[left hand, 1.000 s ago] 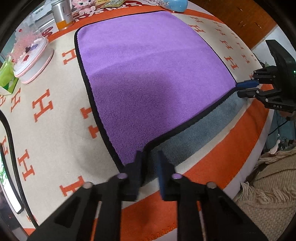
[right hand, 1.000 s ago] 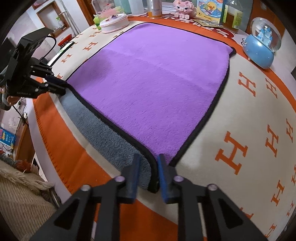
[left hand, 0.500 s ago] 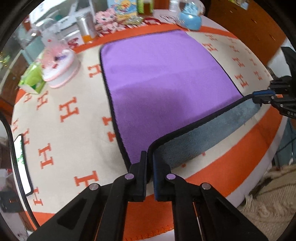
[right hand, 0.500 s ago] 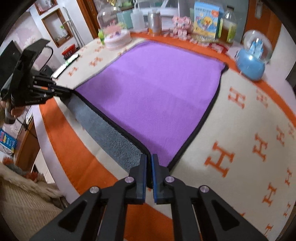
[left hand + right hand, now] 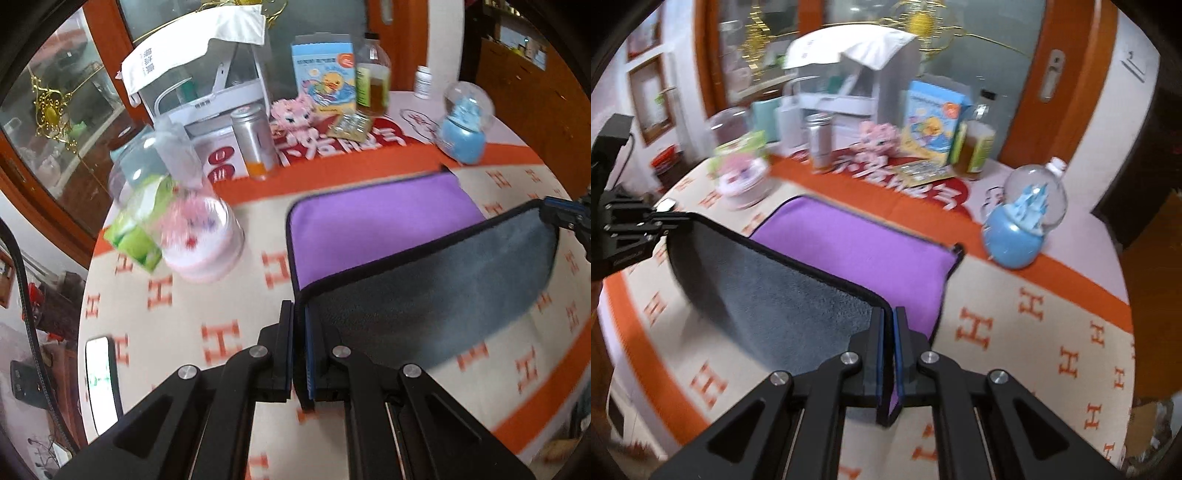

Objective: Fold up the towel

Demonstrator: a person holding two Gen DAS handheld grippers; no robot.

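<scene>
Both the left gripper and right gripper have fingers pinched tight on near corners of the towel. Keep the hem taut between them, carrying it level beyond the fingers to the far edge.

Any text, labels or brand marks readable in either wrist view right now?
"H": orange letters repeated across the tablecloth.
White characters on the red mat: not legible.
Print on the duck box: too small.
Lettering on the white bag: blurred.
Bottle label: unreadable.

Bright even daylight; motion blur throughout, fisheye bending and dark corners.
</scene>
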